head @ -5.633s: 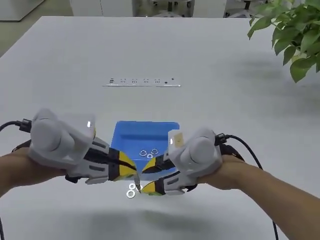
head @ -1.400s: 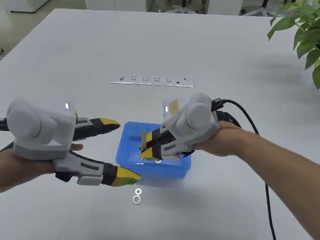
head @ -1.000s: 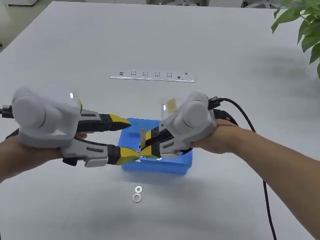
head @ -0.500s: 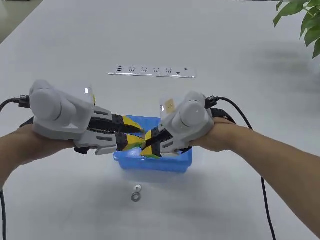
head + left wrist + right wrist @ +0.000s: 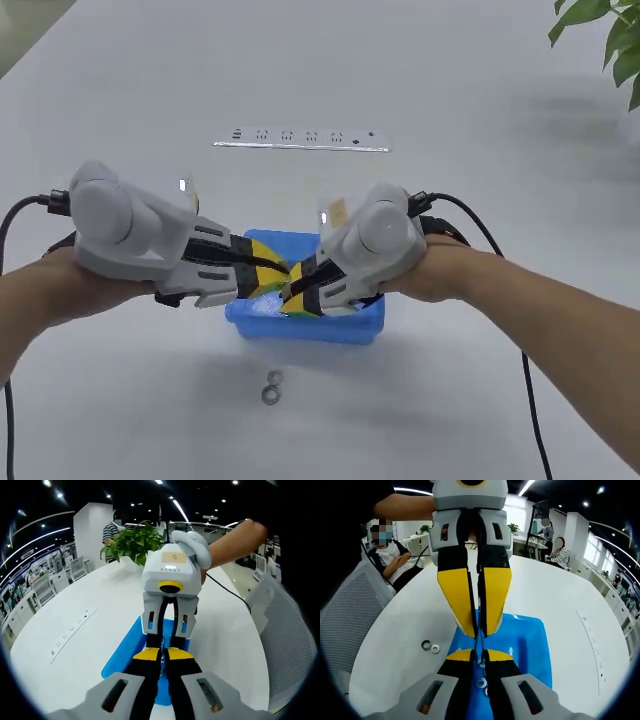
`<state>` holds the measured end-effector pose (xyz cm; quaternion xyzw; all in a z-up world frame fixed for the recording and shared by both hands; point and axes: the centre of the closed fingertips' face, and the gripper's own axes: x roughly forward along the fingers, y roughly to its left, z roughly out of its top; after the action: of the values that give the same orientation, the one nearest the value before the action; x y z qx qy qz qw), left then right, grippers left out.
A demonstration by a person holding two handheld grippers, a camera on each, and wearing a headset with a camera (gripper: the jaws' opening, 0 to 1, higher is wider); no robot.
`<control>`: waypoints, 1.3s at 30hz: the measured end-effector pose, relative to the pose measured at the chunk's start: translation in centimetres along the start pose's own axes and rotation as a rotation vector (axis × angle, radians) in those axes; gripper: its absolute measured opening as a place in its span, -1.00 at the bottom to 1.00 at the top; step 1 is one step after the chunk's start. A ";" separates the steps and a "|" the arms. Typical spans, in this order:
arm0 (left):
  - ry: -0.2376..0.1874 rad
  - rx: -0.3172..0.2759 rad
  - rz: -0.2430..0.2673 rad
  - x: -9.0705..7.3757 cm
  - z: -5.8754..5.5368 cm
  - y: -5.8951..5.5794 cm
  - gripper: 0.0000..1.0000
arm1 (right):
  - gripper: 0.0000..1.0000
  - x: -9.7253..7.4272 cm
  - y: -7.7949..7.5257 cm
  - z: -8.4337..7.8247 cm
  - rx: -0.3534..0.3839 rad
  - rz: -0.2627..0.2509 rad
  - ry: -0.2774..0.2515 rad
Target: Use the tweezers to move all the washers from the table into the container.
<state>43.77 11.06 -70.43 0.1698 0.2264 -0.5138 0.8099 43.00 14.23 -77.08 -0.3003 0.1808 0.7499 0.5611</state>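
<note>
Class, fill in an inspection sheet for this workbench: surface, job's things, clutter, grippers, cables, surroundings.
Surface: white table.
Job's things: blue container holding washers; two loose washers on the table in front of it; tweezers.
Clutter: power strip.
Grippers: left gripper shut; right gripper shut on the tweezers; tips meet over the container.
Cables: black cable from the right gripper, another from the left.
Surroundings: plant; seated people, mesh chair.

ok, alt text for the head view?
The left gripper and right gripper meet tip to tip over a blue container on a white table. Two washers lie in front of it; a power strip lies beyond, plant leaves at top right.
</note>
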 end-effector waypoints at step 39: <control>-0.031 0.052 0.017 -2.3 3.9 -1.3 -0.86 | -0.42 -3.9 0.6 1.4 0.062 -0.096 0.005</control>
<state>42.48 10.24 -65.97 0.1849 0.1990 -0.5151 0.8129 42.82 12.01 -73.49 -0.2928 0.1907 0.7153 0.6051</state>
